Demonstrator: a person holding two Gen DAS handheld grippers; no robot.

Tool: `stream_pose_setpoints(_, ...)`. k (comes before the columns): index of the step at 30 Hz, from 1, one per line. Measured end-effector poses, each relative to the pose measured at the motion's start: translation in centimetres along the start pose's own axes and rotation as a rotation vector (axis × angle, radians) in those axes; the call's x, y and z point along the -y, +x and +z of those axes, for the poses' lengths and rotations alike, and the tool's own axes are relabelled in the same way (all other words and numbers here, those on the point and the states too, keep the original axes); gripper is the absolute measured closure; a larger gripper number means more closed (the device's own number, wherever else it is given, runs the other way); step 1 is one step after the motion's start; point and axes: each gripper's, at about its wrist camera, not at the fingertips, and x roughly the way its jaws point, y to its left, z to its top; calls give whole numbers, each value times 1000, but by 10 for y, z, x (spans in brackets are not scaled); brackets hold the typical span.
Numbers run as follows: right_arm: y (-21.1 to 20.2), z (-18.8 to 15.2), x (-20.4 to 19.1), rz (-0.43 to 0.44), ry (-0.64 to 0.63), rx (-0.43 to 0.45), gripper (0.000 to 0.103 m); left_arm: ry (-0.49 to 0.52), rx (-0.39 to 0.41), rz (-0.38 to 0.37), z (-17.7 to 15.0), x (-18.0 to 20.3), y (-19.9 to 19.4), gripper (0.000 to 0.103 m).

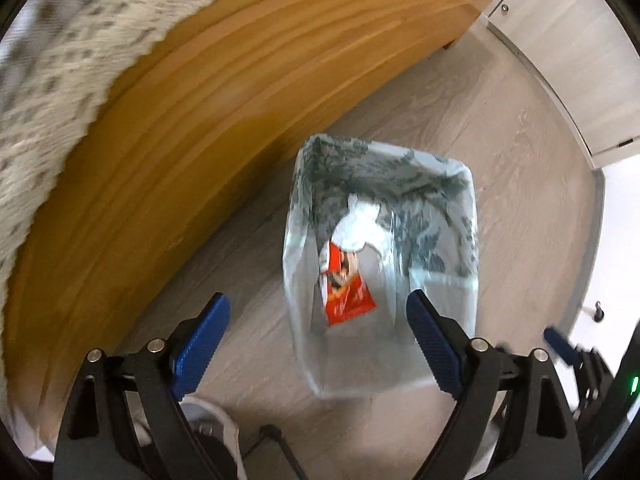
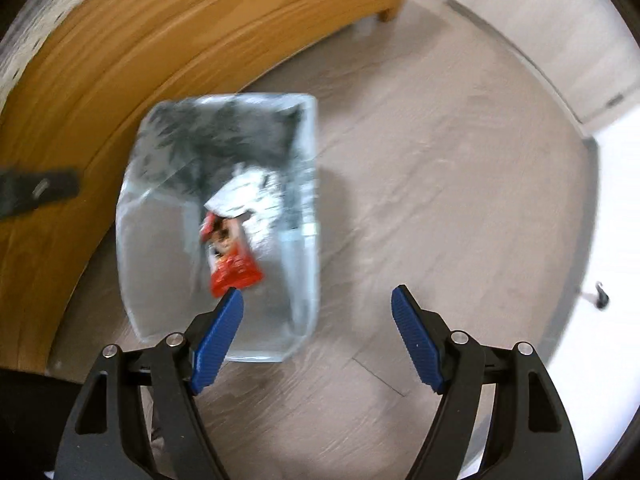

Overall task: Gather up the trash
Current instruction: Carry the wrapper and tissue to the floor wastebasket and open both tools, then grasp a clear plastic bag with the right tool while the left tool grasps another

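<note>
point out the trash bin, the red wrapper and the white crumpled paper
trash bin (image 1: 474,200), left wrist view, on its right rim
red wrapper (image 1: 348,300), left wrist view, on its lower red part
white crumpled paper (image 1: 356,228), left wrist view, on its middle

Red snack wrapper (image 1: 346,292) and crumpled white paper (image 1: 356,228) lie inside lined bin (image 1: 304,360).

The bin (image 1: 380,264) stands on the floor (image 1: 520,200), just beside the wooden bed frame (image 1: 200,140), which runs along its left. Inside the bin lies a snack wrapper (image 1: 346,292), with a crumpled paper (image 1: 358,226) on its far end. Above the bin's near edge hang the left gripper (image 1: 318,338) and, to its right, the right gripper (image 2: 318,320). Beyond the bin, a cabinet (image 1: 560,60) lines the wall.
</note>
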Motion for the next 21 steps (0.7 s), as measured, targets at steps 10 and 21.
stream_pose_setpoints(10,-101,8,7,-51,44,191,30,-11,288,-7,-37,-38,-134,16)
stream_pose_setpoints(21,-231,31,-107,-5,-113,525,30,-211,673,11,-97,-179,-307,16)
